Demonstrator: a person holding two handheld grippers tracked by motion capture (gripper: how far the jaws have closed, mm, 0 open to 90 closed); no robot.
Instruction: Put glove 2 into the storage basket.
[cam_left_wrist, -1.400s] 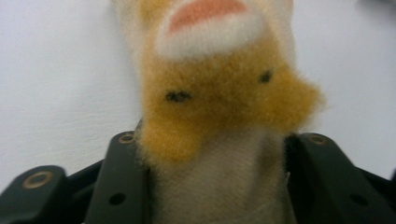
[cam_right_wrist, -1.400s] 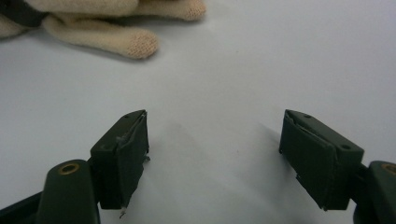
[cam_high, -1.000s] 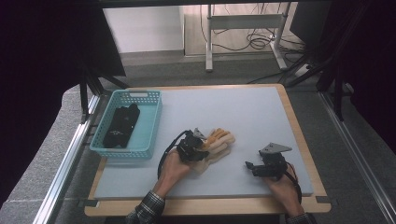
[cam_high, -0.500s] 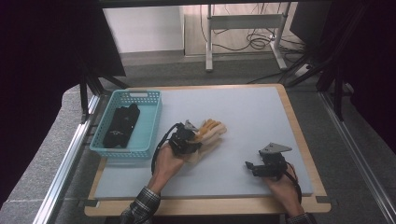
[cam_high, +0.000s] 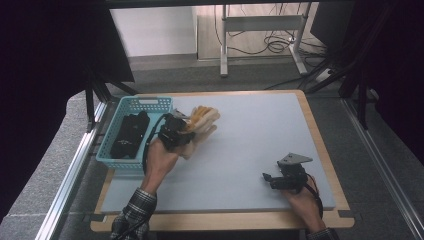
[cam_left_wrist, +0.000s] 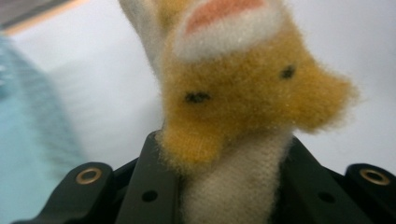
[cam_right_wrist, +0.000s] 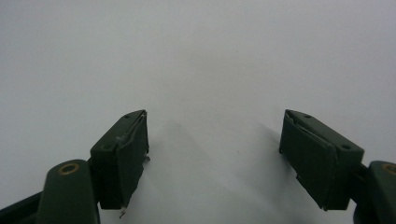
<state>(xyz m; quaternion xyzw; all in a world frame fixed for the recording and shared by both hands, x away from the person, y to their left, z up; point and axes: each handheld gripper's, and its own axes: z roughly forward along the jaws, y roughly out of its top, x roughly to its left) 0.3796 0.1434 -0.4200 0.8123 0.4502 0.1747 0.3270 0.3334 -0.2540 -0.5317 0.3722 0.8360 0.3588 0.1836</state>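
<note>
The left gripper (cam_high: 186, 131), jaws clamped on the plush toy (cam_high: 200, 125), has carried it off the tabletop (cam_high: 250, 145) toward ten o'clock, now just beside the blue basket (cam_high: 145, 105); a drop-in looks close. The right gripper (cam_high: 270, 178) rests with jaws wide and empty.

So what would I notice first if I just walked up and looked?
The fluffy yellow and white plush toy, pinched in the left gripper beside the blue basket. A black thing lies in that basket. The right gripper sits open on the grey table, near its front right corner.
</note>
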